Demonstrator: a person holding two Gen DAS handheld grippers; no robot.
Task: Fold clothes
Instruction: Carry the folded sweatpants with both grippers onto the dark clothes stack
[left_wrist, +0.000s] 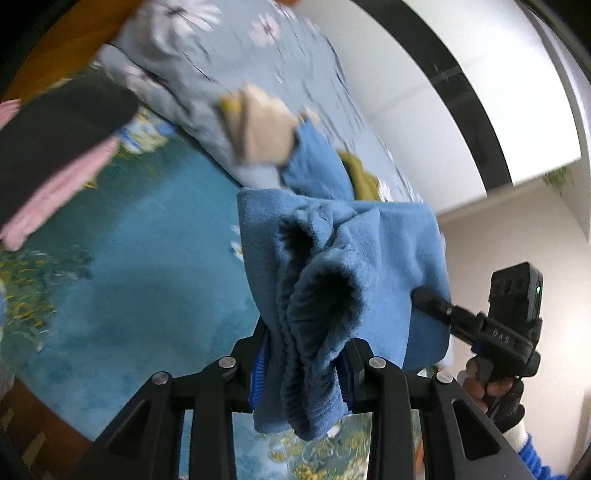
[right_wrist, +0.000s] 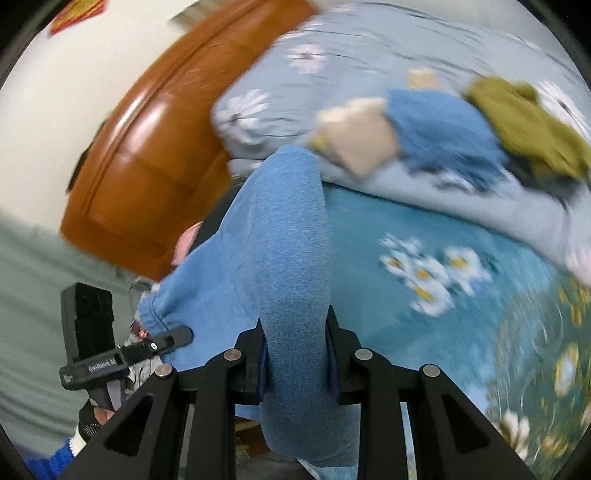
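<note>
**Blue fleece garment held up between both grippers above the bed**

The left gripper (left_wrist: 303, 369) is closed on a bunched part of a blue garment (left_wrist: 343, 266), with thick folds of cloth packed between its blue-padded fingers. The cloth here is soft and fuzzy, and a ribbed, elasticated edge curls round into two dark openings just above the fingers. The rest spreads out flat to the right, where the right gripper (left_wrist: 430, 297) bites into its edge, held in a gloved hand (left_wrist: 495, 391).

From the right wrist view, the right gripper (right_wrist: 295, 354) is also closed on the garment (right_wrist: 273, 236), pinching one thick rounded fold that rises straight up from its fingers. To the left the cloth drops to a gathered cuff, where the left gripper (right_wrist: 177, 336) meets it.

The garment hangs in the air above a teal bedspread (right_wrist: 369, 266) printed with white daisies. Behind lies a pale blue floral quilt (right_wrist: 369, 44) carrying a heap of other clothes: beige (right_wrist: 362, 144), blue (right_wrist: 443, 125) and olive green (right_wrist: 524, 122). A brown wooden headboard (right_wrist: 147, 155) stands on the left. A black and pink garment (left_wrist: 55, 155) lies blurred at the left wrist view's left edge.
</note>
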